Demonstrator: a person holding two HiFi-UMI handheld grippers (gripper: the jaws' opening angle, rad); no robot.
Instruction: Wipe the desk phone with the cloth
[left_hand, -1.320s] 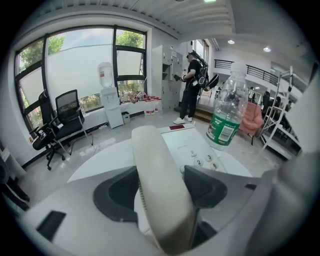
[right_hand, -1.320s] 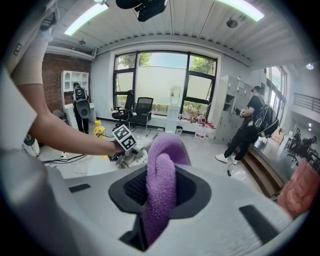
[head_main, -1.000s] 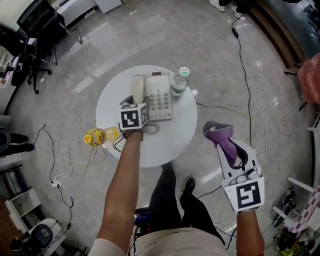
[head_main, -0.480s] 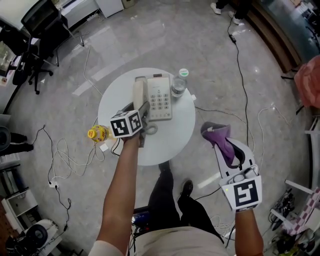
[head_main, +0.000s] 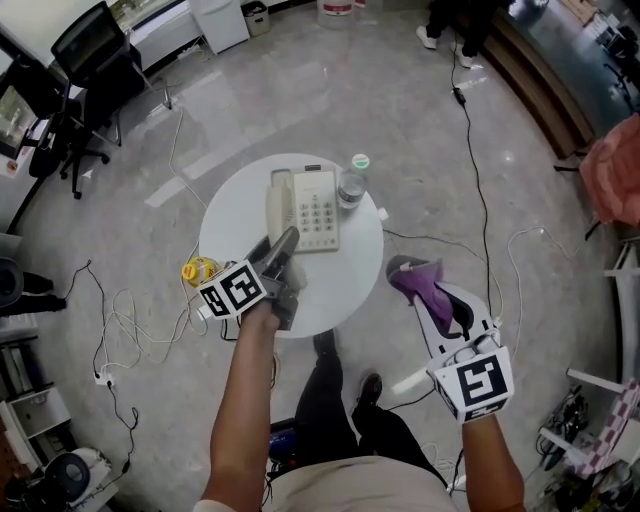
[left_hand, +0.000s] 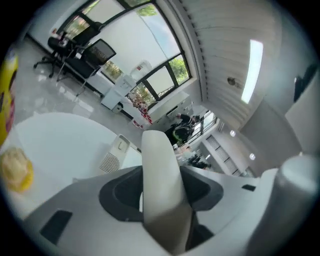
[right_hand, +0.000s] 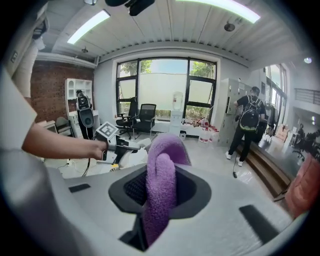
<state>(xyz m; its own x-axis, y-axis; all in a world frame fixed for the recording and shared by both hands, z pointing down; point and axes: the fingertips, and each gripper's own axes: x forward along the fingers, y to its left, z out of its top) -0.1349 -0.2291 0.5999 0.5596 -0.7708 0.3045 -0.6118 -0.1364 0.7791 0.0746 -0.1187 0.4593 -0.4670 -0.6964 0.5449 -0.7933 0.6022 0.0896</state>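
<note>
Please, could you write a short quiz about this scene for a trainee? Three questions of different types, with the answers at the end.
1. Choose one: what does the right tool hold? A) a sponge B) a purple cloth C) nothing
2. Fill in: the left tool is closed on the ____, lifted off the desk phone.
3. True or false: the water bottle stands on the round table, beside the desk phone.
Key: 1 B. 2 handset. 3 true.
</note>
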